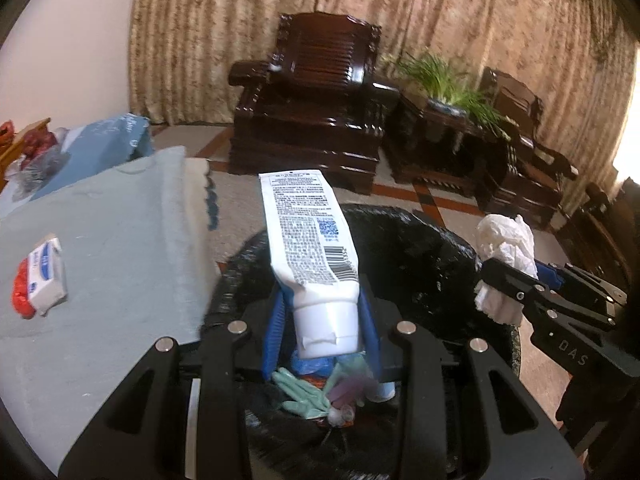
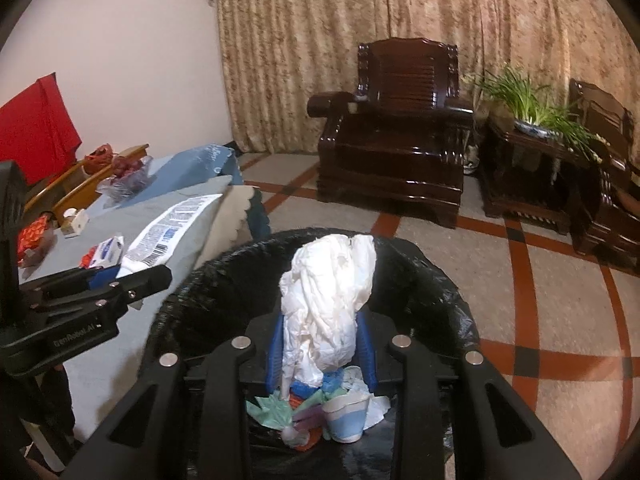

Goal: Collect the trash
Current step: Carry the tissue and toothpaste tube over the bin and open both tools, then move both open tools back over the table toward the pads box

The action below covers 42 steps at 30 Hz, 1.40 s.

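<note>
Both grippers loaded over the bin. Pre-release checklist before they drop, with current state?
1. Left gripper grip on the toothpaste tube: ok, clamped at the cap end between the blue pads.
2. Right gripper grip on the crumpled tissue: ok, wad sits between the pads.
3. Tube over the trash bin: ok, black liner and earlier trash show directly below it.
4. Tissue over the bin: ok, liner rim rings it in the right wrist view.
5. Room in the bin: ok, paper cup and scraps lie low.
6. Table finished: not ok, a small red and white packet remains.
</note>
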Tool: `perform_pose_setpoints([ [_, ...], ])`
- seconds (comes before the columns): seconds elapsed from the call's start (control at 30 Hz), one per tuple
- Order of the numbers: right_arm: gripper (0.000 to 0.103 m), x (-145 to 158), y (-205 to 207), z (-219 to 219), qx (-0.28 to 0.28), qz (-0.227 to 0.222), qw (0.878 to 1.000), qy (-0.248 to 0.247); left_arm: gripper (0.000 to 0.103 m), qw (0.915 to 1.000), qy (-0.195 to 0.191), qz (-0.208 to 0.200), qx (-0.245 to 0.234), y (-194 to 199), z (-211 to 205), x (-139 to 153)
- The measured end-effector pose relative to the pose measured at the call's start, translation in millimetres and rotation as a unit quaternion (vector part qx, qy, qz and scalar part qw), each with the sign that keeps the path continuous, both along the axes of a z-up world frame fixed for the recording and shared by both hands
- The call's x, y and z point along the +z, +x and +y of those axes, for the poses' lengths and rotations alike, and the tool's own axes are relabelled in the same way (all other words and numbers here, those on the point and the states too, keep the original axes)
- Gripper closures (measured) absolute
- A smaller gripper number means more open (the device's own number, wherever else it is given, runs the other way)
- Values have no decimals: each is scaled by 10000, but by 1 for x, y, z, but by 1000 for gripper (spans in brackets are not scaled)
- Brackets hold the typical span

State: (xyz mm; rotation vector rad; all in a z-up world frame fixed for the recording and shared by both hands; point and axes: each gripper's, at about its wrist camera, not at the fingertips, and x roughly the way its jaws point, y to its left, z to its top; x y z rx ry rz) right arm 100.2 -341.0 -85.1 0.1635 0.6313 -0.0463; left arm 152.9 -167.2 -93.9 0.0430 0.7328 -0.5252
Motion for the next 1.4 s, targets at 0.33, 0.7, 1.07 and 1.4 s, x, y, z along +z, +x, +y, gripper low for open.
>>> perform_pose_setpoints([
  [0.33,12,-18,-4,-21,-285,138,9994,-121,26,9998,-194,83,-9,8,7,-7],
  [0.7,6,2,3,9,16,-182,9996,235,13,9964,-99,-243,806,1,86,16],
  [1.07,6,26,50,112,1025,-479,9935,145,13,9779,116,-494,2026,0,210,32],
  [1.4,6,16,96,210,1710,-459,9841,121,13,9575,363,-429,2828,8,298,14],
])
